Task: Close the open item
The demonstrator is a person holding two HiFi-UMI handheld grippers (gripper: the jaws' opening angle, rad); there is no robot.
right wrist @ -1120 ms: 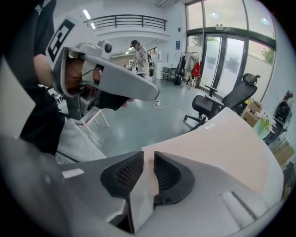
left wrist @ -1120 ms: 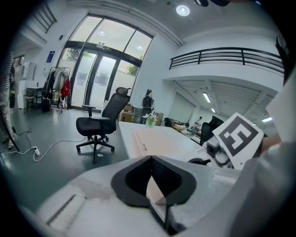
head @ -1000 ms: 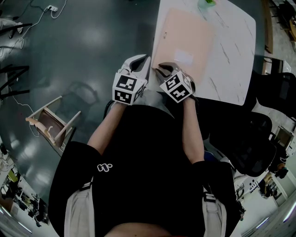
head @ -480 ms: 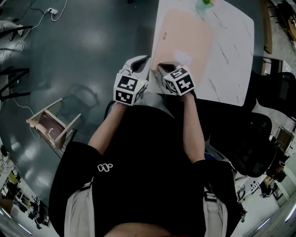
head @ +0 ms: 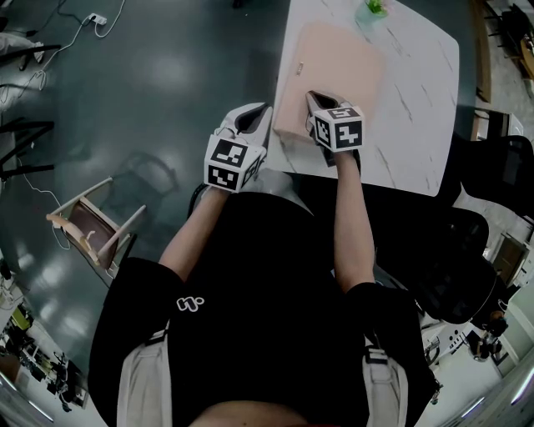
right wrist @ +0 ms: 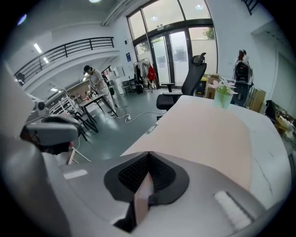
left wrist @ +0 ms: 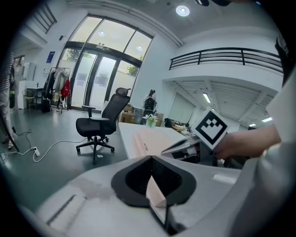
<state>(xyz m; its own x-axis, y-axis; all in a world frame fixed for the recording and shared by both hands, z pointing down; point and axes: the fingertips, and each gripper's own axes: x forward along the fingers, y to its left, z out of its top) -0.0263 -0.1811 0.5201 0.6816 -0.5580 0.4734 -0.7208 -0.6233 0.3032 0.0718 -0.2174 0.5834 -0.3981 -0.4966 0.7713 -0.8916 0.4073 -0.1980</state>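
A flat peach-coloured folder lies on the white marble table, its spine along the table's left edge. It also shows as a wide peach sheet in the right gripper view. My right gripper is shut, and its tips are over the folder's near edge; whether they touch it I cannot tell. Nothing is between its jaws. My left gripper hangs shut just off the table's left edge, beside the folder's near corner. Its jaws meet with nothing in them.
A small green plant stands at the table's far end, behind the folder. A wooden chair lies tipped on the dark floor at the left. Black office chairs stand at the right, another beyond the table.
The right gripper closed its jaws and moved forward from the table's near edge onto the folder's near end. The left gripper stayed put.
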